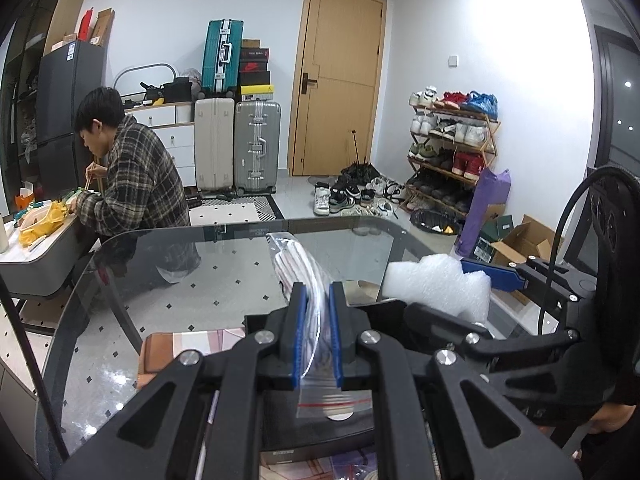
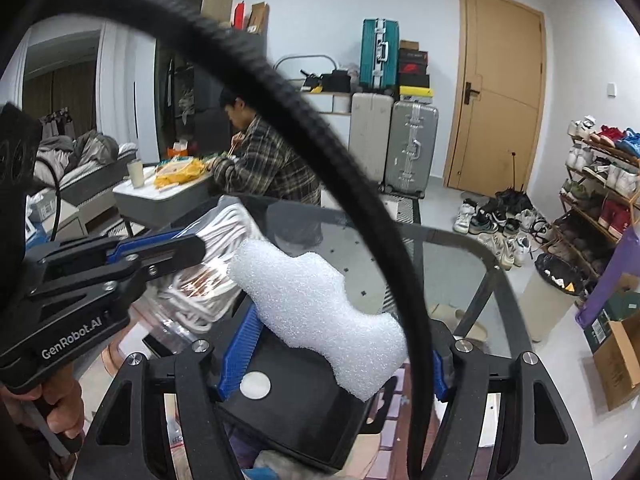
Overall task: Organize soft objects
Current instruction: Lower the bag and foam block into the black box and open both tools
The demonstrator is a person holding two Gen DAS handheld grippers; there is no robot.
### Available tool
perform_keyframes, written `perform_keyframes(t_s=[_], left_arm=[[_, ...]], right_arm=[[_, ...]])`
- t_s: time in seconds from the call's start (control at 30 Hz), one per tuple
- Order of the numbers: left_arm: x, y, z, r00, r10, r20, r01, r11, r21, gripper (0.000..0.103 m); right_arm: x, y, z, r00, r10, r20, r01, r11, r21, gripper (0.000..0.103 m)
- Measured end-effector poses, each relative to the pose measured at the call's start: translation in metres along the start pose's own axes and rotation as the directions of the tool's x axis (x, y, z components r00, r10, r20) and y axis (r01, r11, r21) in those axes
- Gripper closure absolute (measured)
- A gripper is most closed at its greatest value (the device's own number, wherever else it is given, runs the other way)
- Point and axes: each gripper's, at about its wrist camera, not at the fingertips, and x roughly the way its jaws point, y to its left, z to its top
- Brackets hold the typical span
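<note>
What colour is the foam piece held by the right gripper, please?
White; the foam piece shows best in the right wrist view.

Black cable [image 2: 320,128] arcs across right gripper's path; glass table [image 1: 200,280] beyond lies open

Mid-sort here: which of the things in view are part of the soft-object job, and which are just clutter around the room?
Part of the job:
- clear zip bag of white cord, clamped in the left gripper
- white foam piece, held in the right gripper
- glass table below both

Just lying about:
- suitcases
- shoe rack
- cardboard boxes
- man eating at the side table
</note>
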Motion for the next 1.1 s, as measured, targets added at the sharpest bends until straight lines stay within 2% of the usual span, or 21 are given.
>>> perform_keyframes(t_s=[0.27, 0.63, 0.8, 1.0, 1.1], left_arm=[[0.015, 0.002, -0.01, 0.999, 0.005, -0.039, -0.004, 1.0, 0.017, 0.095], [0.016, 0.006, -0.017, 0.999, 0.009, -0.053, -0.007, 0.999, 0.041, 0.094], [0.012, 0.004, -0.016, 0.999, 0.004, -0.053, -0.001, 0.999, 0.055, 0.095], [0.013, 0.002, -0.018, 0.998, -0.006, -0.06, 0.01, 0.998, 0.064, 0.094], [0.016, -0.002, -0.019, 0.997, -0.003, -0.08, 0.01, 0.997, 0.081, 0.091]], right_arm=[[0.026, 0.004, -0.013, 0.997, -0.017, -0.076, 0.018, 1.0, 0.018, 0.033], [0.044, 0.012, -0.021, 0.992, 0.006, -0.129, -0.003, 1.0, 0.018, 0.033], [0.043, 0.013, -0.019, 0.992, 0.007, -0.129, -0.008, 1.0, -0.001, 0.019], [0.037, 0.009, -0.019, 0.992, -0.004, -0.124, 0.003, 1.0, -0.01, 0.018], [0.033, 0.004, -0.019, 0.993, -0.013, -0.119, 0.012, 1.0, -0.006, 0.015]])
